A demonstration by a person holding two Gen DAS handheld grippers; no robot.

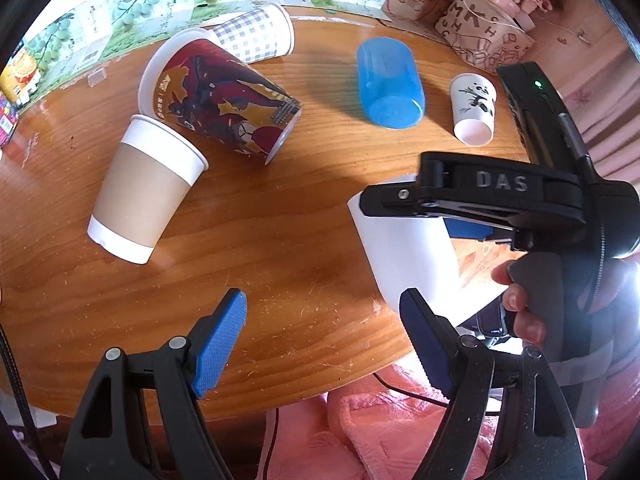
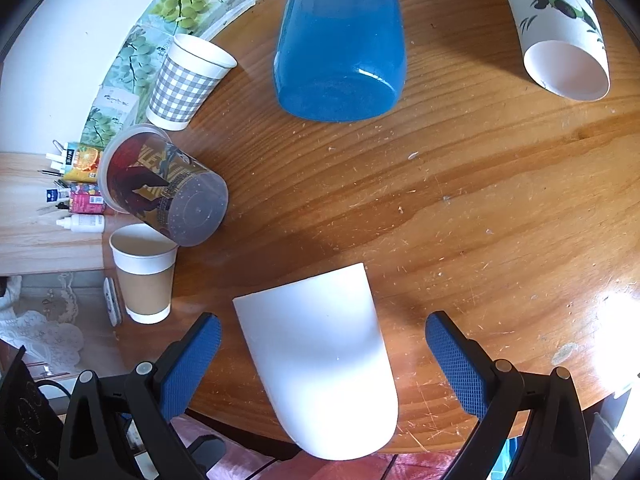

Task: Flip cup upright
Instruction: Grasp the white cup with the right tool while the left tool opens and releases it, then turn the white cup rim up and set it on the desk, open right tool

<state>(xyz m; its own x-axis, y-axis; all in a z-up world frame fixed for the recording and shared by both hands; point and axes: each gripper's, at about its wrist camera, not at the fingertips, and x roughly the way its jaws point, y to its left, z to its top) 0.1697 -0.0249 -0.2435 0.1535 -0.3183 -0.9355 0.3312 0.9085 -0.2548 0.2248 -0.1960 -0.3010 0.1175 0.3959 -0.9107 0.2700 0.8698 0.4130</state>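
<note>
- Broadly, we are working over a round wooden table (image 2: 480, 184) that fills most of both views, with a grape-print panel (image 1: 132, 8) curving along the upper left of the left wrist view.
- We are looking at the white cup (image 2: 320, 360) lying on its side at the lower centre of the right wrist view, rounded base toward us and overhanging the table edge, open mouth pointing away; this seems to be the one we are flipping.
- We are keeping the right gripper (image 2: 324, 360) spread wide around it, one blue pad (image 2: 192, 356) on each flank, neither touching the wall as far as we can tell.
- We are judging the task barely begun: the cup is not yet grasped, and closing, lifting, turning and setting it down are all left.
- We are holding the left gripper (image 1: 324, 340) released and empty at the bottom of its view, well apart from the other cups.
- We are also seeing a blue cup (image 2: 340, 44) on its side at top centre, a red printed cup (image 2: 160, 184) tipped at the left, a brown-sleeved cup (image 2: 144, 276) and a checked cup (image 2: 188, 80) standing, and a small panda cup (image 2: 560, 28) lying at upper right.
</note>
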